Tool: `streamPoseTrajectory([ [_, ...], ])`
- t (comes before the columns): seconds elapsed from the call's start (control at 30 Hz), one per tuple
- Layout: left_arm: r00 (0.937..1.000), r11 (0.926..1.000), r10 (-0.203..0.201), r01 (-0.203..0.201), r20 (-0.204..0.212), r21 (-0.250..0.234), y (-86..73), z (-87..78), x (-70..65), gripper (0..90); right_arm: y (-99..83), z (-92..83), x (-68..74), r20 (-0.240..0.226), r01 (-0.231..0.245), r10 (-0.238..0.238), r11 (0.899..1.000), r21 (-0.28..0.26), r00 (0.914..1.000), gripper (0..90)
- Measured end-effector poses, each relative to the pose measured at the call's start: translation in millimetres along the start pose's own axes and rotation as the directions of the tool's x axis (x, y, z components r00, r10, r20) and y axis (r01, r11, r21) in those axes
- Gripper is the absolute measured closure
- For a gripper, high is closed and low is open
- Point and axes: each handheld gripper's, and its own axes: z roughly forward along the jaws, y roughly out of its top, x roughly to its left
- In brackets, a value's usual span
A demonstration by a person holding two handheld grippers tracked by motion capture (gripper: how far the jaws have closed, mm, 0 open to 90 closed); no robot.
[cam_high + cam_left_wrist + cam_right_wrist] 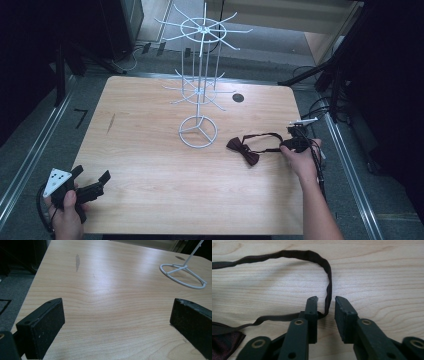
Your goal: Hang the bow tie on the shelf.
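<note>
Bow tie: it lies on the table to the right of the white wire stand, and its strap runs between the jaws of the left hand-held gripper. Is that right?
Not quite. The bow tie does lie on the table right of the white wire stand, but its strap runs between the jaws of the right hand-held gripper, as the right gripper view shows. The left hand-held gripper has only bare table between its jaws.

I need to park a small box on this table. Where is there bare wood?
The widest bare stretch of the table lies between the left gripper and the bow tie, in front of the wire stand. The far left corner is also free. It is crowded around the right gripper.
</note>
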Motion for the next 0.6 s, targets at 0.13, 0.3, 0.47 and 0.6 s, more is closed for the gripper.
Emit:
streamPoseTrajectory([
  [0.13, 1.0, 1.0, 0.0, 0.0, 0.001, -0.001, 0.0, 0.0, -0.1, 0.2, -1.5, 3.8, 1.1, -0.008, 0.01, -0.01, 1.0, 0.01, 0.9999, 87.9],
  [0.3, 1.0, 1.0, 0.0, 0.0, 0.001, -0.001, 0.0, -0.2, -0.2, 0.2, -5.8, 3.0, 4.2, -0.005, 0.042, -0.042, 0.998, -0.042, 0.9991, 90.0],
  [0.47, 1.0, 1.0, -0.001, 0.001, 0.0, -0.002, 0.0, 0.1, -0.5, 0.2, -9.0, -5.9, 8.5, 0.002, 0.075, -0.076, 0.984, -0.16, 0.9971, 90.0],
  [0.6, 1.0, 1.0, -0.001, 0.001, -0.002, -0.001, 0.0, 0.0, -0.6, 0.2, -12.0, -17.8, 14.2, -0.002, 0.104, -0.109, 0.953, -0.286, 0.994, 90.0],
])
